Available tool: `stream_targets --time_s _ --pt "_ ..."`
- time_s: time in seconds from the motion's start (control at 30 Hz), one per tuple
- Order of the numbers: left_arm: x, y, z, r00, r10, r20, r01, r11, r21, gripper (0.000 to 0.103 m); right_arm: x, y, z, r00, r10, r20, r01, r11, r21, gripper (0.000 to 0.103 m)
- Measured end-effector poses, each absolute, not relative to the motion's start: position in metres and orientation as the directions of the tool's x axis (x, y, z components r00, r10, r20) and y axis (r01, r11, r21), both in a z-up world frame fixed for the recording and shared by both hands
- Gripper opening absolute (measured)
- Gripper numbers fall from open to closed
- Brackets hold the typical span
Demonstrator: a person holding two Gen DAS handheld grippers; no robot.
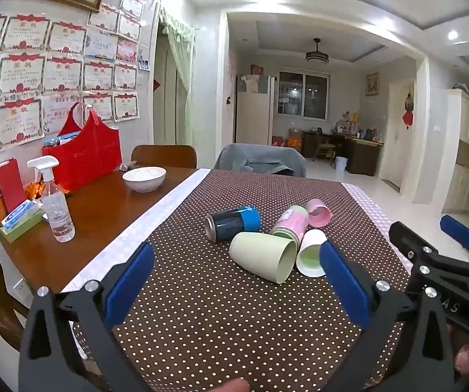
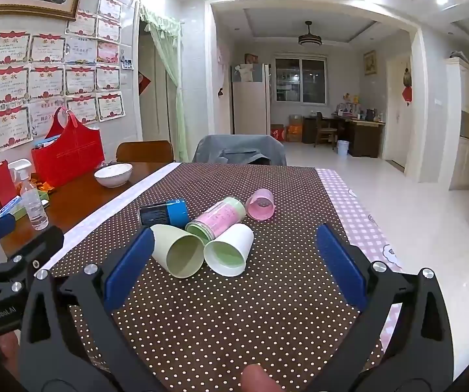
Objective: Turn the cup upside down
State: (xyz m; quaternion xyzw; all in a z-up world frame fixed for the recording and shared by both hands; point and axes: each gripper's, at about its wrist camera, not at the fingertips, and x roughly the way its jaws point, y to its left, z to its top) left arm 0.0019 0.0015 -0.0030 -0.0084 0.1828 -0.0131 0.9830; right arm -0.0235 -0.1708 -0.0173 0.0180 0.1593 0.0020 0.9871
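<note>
Five cups are seen lying on their sides in a cluster at the centre of both frames, on a brown polka-dot tablecloth [image 1: 221, 310]. The pale green cup [image 1: 263, 256] and the white paper cup [image 1: 311, 256] lie nearest, just above and between the fingertips of the left gripper [image 1: 236, 285], untouched. In the right wrist view the same pair is framed just beyond the right gripper [image 2: 234, 266]. Both sets of blue-padded fingers are spread wide, and nothing is held. Behind are a blue-banded dark cup [image 1: 234, 222], a pink-and-green patterned cup [image 1: 288, 220] and a pink cup [image 1: 318, 212]. At centre left, a white bowl [image 1: 144, 178] and a spray bottle [image 1: 54, 202] stand well apart on the wooden table [image 1: 103, 215].
</note>
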Motion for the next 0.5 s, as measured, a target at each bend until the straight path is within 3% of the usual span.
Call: stream_targets --time_s 0.5 --pt "0.0028 0.0015 -0.0061 0.93 -0.041 -0.365 0.037 0.999 -0.018 0.099 -0.0253 -0.1699 -0.0122 0.948 0.011 -0.317 0.001 0.999 0.038 0.097"
